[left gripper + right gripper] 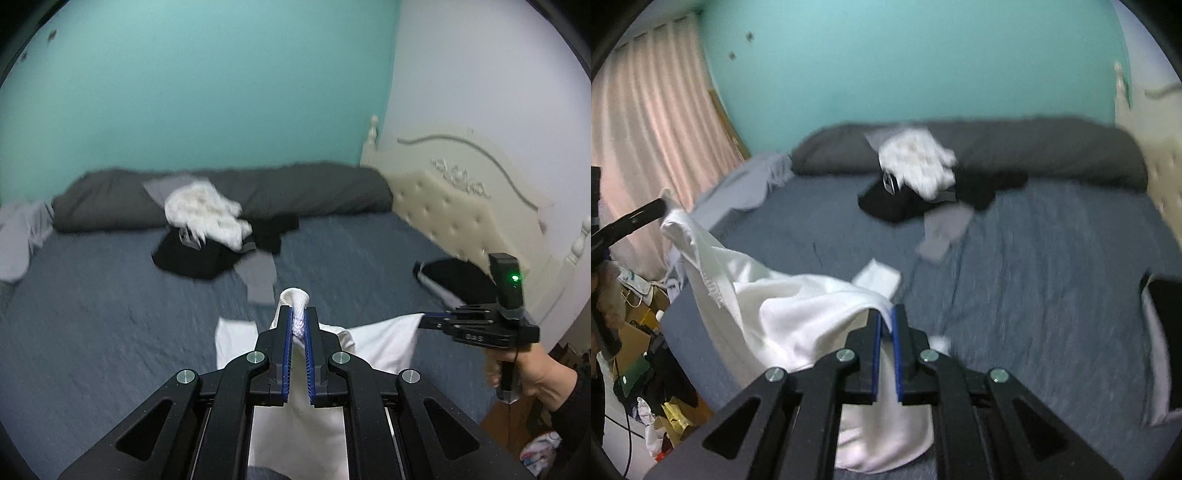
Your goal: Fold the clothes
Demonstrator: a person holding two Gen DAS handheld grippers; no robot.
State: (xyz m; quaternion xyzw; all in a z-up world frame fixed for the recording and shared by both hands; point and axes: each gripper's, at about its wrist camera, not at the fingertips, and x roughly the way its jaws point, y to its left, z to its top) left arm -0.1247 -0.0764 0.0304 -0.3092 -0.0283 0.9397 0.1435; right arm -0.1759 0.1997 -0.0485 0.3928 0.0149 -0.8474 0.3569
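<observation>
While both views are blurred, we can see that each gripper has its fingers clamped on the same white garment (384,339), which hangs between them above the near edge of the bed (110,314). Our left gripper (298,325) pinches a bunched, ribbed-looking edge of the cloth between its blue pads, and a rounded fold of white fabric pokes up past the fingertips. Our right gripper (885,325) grips another corner of the garment (798,321), with a thin edge of cloth caught between its pads.

The garment is plain white, soft and thick-looking, with no print we can make out. In the right wrist view it sags in a loose curve from one gripper to the other, creased and partly doubled over, with a stitched hem showing along the left side. Its lower part droops below the fingers toward the blue-grey bedsheet. We cannot tell what kind of garment it is.

In the left wrist view the right gripper (424,320) shows from the side, held by a hand (532,373) in a dark sleeve, with the white cloth pulled taut toward it.

Farther back on the bed lies a pile of clothes (214,236), black, grey and white pieces heaped together, in front of a dark grey rolled duvet (314,192) along the turquoise wall. A black garment (454,277) lies near the cream tufted headboard (454,206).
</observation>
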